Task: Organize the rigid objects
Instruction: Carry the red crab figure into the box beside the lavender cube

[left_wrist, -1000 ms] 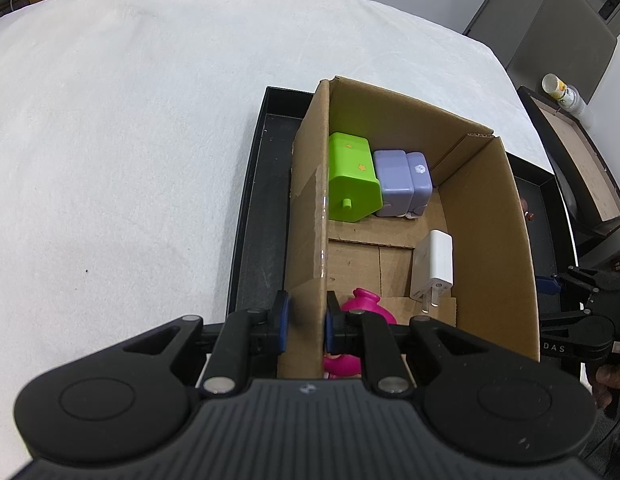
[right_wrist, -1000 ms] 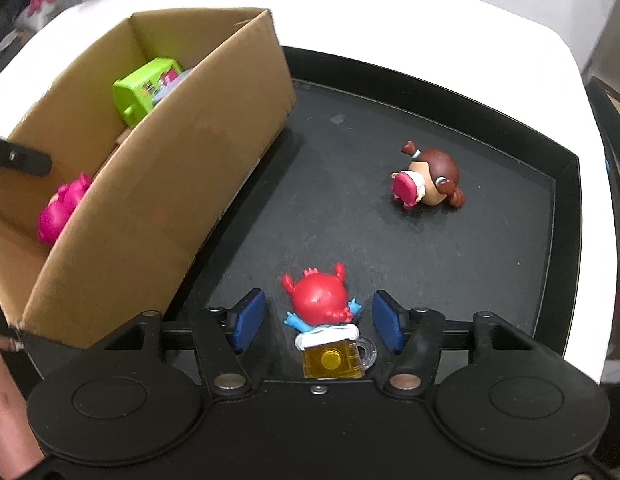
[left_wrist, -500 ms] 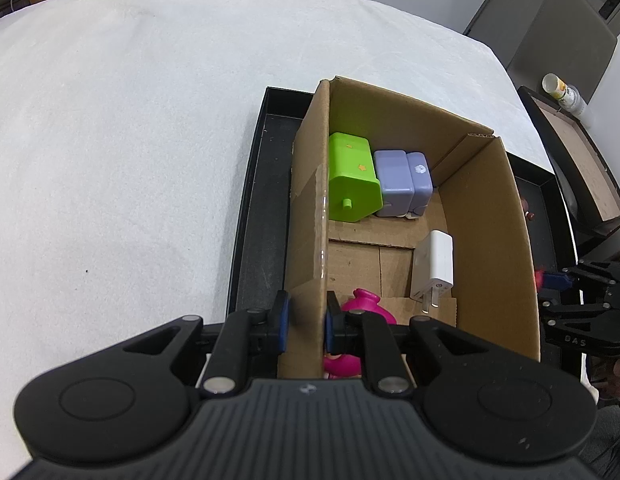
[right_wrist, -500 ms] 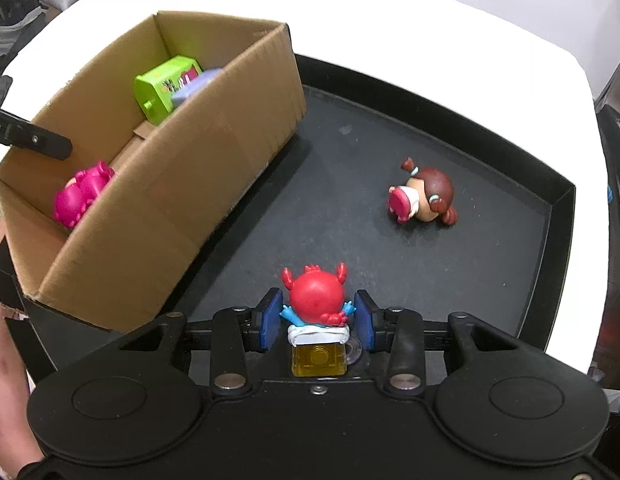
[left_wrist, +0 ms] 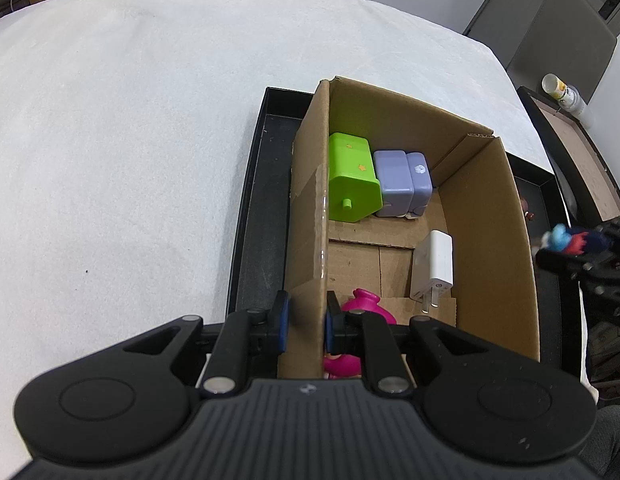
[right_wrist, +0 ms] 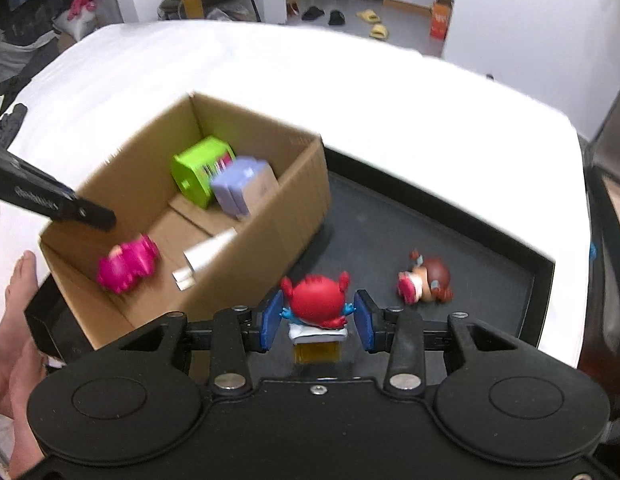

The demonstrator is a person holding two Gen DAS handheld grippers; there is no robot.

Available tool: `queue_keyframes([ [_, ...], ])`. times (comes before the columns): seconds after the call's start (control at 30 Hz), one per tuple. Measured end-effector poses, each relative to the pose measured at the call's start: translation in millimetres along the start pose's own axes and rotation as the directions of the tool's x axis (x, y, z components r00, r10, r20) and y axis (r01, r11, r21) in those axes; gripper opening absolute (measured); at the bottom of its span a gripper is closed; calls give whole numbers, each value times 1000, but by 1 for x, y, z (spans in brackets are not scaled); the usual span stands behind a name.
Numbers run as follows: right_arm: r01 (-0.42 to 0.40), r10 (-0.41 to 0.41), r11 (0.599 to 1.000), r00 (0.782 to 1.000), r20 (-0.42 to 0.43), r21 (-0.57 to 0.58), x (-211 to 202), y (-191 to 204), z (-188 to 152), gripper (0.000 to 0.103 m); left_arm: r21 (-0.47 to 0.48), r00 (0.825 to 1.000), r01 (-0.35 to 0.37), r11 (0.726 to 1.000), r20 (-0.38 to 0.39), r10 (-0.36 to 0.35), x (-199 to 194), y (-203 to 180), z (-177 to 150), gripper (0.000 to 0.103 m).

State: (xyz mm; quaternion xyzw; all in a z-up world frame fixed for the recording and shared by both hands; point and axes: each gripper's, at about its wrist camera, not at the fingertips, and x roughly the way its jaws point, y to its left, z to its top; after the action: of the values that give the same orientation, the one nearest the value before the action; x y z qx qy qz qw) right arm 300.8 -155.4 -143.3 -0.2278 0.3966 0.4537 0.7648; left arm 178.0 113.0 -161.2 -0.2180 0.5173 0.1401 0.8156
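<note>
My left gripper is shut on the near end of the left wall of the open cardboard box. Inside the box lie a green toy, a purple block, a white charger and a pink toy. My right gripper is shut on a red crab-like figure with a white and amber base, lifted above the black tray, right of the box. A brown-haired doll figure lies on the tray.
The tray sits on a white cloth-covered table. Part of a person's hand shows at the lower left of the right wrist view. A wood-lined tray and a small bottle stand off the table's right side.
My right gripper closed on the red figure and lifted it off the tray, so the box interior now shows in its view. The left gripper and box stayed still.
</note>
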Motion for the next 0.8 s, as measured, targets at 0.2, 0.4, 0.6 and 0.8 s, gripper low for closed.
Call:
queue_keyframes([
  [0.2,-12,14,999,998,54,-38,-13,12,25,39,2,1000,0,1000,2,0,0,0,0,16],
  [0.4,-5,14,996,995,99,-89,-23,24,46,39,1,1000,0,1000,1,0,0,0,0,16],
  [0.6,-9,26,991,992,124,-133,-22,37,64,39,2,1000,0,1000,2,0,1,0,-1,16],
  [0.8,-28,48,986,991,122,-162,-6,50,78,39,1,1000,2,1000,0,-2,0,0,0,16],
])
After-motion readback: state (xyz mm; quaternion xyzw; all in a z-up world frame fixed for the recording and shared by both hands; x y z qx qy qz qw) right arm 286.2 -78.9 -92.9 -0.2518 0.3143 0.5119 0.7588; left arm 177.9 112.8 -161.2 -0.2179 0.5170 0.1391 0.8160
